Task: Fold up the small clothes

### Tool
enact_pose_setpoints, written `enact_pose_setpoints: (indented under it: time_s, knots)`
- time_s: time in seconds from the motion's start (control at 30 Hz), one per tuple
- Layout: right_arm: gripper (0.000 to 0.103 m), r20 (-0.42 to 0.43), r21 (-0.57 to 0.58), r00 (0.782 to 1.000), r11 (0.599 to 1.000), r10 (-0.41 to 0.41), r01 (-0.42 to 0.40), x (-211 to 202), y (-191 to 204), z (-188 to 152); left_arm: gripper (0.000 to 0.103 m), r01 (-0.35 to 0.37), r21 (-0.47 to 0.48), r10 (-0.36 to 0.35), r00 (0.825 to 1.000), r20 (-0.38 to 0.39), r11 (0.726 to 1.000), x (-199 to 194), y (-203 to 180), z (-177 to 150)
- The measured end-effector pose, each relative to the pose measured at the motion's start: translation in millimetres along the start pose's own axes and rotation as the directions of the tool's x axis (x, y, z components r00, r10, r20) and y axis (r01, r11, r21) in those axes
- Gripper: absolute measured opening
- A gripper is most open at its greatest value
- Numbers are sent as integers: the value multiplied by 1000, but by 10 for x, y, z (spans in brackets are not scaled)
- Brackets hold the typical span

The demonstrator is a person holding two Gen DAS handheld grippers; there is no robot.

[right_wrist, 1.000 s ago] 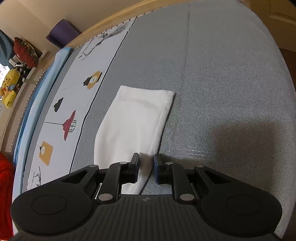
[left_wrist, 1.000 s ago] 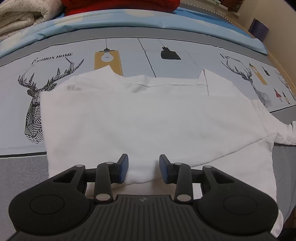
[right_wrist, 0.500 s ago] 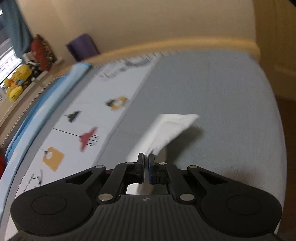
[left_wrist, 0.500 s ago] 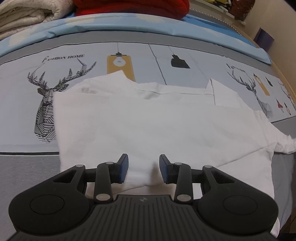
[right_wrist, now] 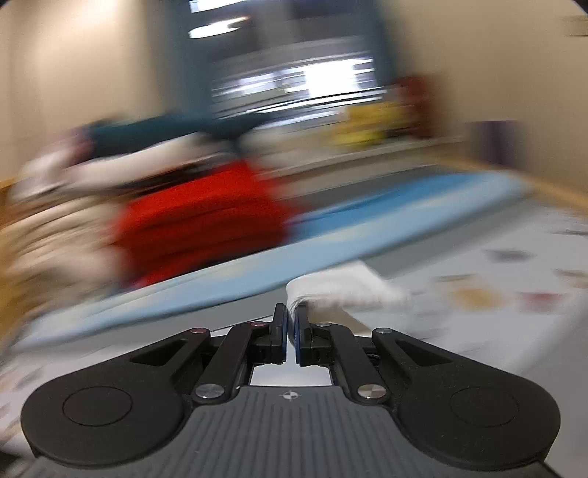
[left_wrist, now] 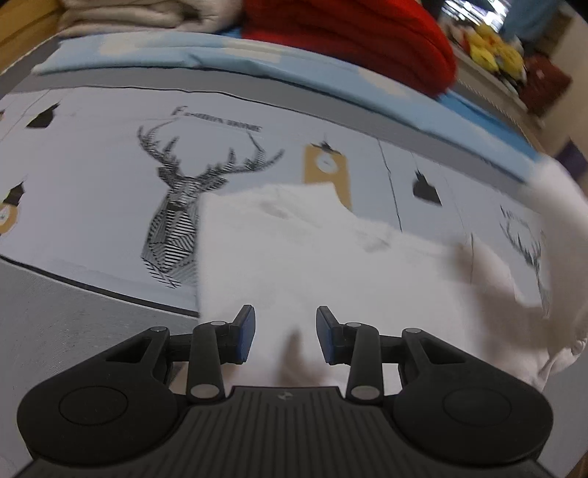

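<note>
A white shirt (left_wrist: pixel 312 257) lies spread on the printed bedcover. My left gripper (left_wrist: pixel 284 336) is open, low over the shirt's near edge, with cloth between its fingers but not gripped. My right gripper (right_wrist: pixel 291 327) is shut on the shirt's white sleeve (right_wrist: pixel 341 285) and holds it up in the air; the view is heavily blurred by motion. In the left wrist view the lifted sleeve (left_wrist: pixel 562 228) arcs up at the far right, blurred.
The bedcover (left_wrist: pixel 92 191) shows deer and lamp prints, with a grey band at the near left. A red folded blanket (left_wrist: pixel 349 33) and cream blankets (left_wrist: pixel 128 14) lie at the bed's far side. Yellow plush toys (left_wrist: pixel 492 47) sit on a ledge.
My right gripper closed on the sleeve, lifted it off the bed and swung it leftward over the shirt. My left gripper shifted left along the shirt's near edge and stayed open.
</note>
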State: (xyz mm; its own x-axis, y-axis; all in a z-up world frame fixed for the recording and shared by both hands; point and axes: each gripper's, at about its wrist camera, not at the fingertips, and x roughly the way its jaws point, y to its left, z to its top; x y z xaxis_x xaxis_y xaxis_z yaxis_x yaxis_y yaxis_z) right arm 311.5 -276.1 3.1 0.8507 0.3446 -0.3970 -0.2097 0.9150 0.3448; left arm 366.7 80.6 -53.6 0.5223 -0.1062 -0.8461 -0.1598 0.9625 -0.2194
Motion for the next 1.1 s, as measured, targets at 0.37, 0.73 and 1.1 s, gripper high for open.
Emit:
enact_pose_setpoints:
  time_s: [0.37,0.73,1.1]
  knots:
    - [19,-510,26,860,999,30,-20,687,225,-535,38,75,-175,-84,995,-48,982,88,301,64]
    - [19,-446,181,884,952,-144,246,632,-224,-426,10,75,-152,-99,982,-158,986,463,186,-86]
    - [19,-425,450,883,799,-201,398,489,-836,-450,10,-74,-153,80,996,30,985,-112,378,114]
